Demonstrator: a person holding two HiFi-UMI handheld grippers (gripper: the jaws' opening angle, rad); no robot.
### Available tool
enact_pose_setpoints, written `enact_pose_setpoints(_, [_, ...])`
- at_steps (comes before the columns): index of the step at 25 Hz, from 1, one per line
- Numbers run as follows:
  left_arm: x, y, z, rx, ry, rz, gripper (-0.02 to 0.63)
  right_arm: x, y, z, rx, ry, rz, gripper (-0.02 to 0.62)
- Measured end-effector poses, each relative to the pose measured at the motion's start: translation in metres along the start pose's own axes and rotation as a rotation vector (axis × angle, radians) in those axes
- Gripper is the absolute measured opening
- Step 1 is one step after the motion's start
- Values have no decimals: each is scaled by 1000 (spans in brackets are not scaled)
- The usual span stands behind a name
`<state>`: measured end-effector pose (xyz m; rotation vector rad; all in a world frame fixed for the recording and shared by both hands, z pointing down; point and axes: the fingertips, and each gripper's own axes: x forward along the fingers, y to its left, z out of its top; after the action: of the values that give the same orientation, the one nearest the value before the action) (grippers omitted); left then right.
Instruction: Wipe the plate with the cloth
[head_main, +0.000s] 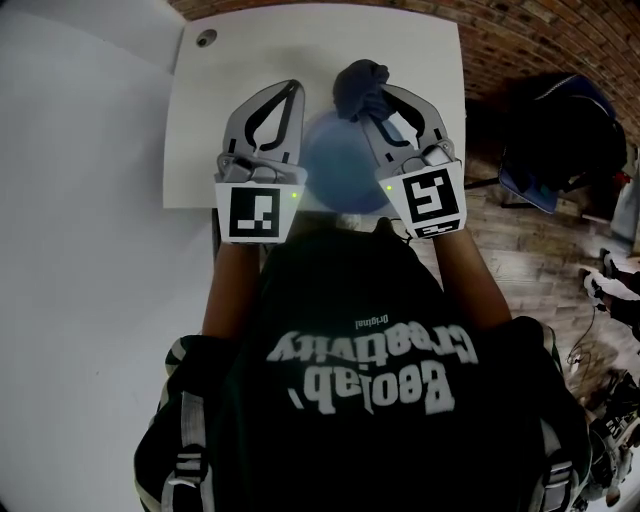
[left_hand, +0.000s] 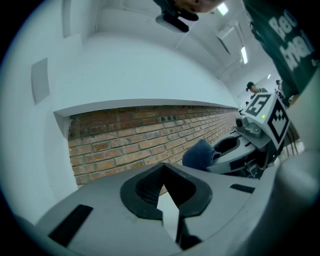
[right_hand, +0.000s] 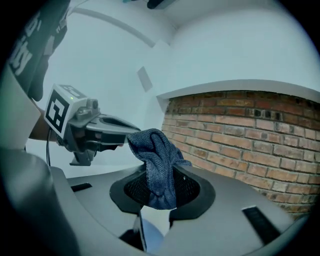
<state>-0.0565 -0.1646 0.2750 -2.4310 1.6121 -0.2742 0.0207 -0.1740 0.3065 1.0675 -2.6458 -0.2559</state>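
The right gripper (head_main: 378, 100) was closed on the bunched cloth (head_main: 358, 82) at the 12 o'clock rim of the blue plate (head_main: 340, 170) on the counter (head_main: 200, 120), while the left gripper (head_main: 291, 88) was closed and empty at 10 o'clock, so the pictures fitted wiping either ahead or finished.

The cloth (right_hand: 157, 160) is showing a dark blue with a fine knitted weave. The plate (head_main: 335, 170) is looking a softer blue on the white table (head_main: 200, 120). The left gripper (head_main: 286, 95) and the right gripper (head_main: 384, 100) are appearing grey with black pads, each wearing black-and-white square markers. The brick wall (right_hand: 240, 130) is showing red-brown.
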Motion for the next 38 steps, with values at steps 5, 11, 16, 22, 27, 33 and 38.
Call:
enact_pose_setpoints(5, [-2, 1, 4, -5, -2, 5, 2, -9, -1, 9, 14, -63, -32, 86])
enact_pose_setpoints(11, [-8, 1, 7, 12, 1, 2, 2, -19, -4, 18, 35, -105, -61, 86])
enact_pose_setpoints(16, [-12, -3, 11, -3, -2, -1, 2, -26, -5, 22, 4, -100, -74, 86])
enact_pose_setpoints(22, [-11, -6, 8, 1, -5, -9, 2, -27, -6, 16, -32, -78, -105, 80])
enact_pose_setpoints(27, [-10, -9, 5, -3, 8, -18, 2, -27, -6, 13, -26, -69, -110, 80])
enact_pose_setpoints(33, [-7, -12, 4, -7, 2, -22, 2, -26, -6, 13, -26, -79, -96, 80])
enact_pose_setpoints(38, [-6, -14, 3, 4, 2, -28, 2, -26, -6, 13, -22, -87, -101, 80])
